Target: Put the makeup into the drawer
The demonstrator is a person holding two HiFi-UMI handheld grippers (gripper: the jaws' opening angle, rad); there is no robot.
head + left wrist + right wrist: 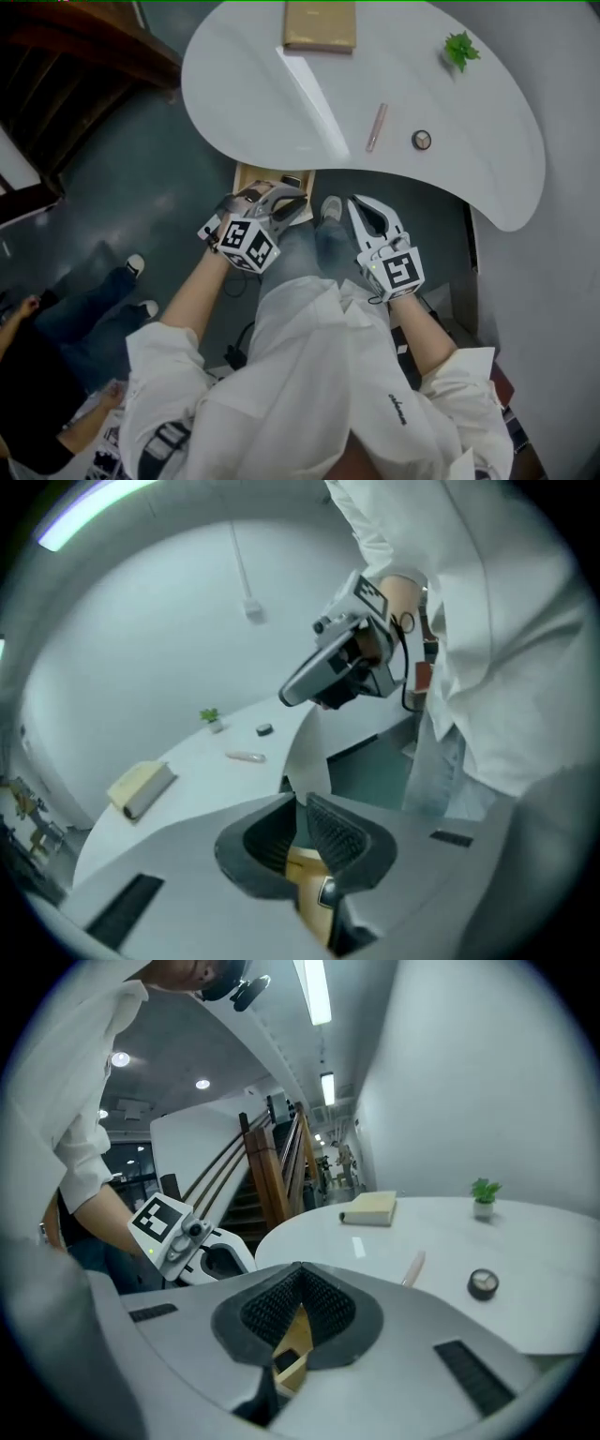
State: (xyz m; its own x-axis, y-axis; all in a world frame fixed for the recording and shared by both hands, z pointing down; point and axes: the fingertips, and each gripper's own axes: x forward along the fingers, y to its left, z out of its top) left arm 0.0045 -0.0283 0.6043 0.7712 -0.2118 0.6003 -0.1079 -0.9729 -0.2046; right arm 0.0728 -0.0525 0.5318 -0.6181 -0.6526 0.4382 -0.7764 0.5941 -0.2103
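1. Hovering over the open drawer (251, 176) below the table edge, the left gripper (295, 200) and the right gripper (361, 204) both have their jaws pressed together on nothing. They are probably ready to reach out.
2. Each gripper view looks past its own jaws onto the drawer's wood, which the head view half hides.
3. Farther off, the makeup is a pink tube (376, 127) and a round compact (422, 140). Both lie on the white table (244, 84), not yet stowed, with a book (319, 25) and a plant (459, 49) beyond them.
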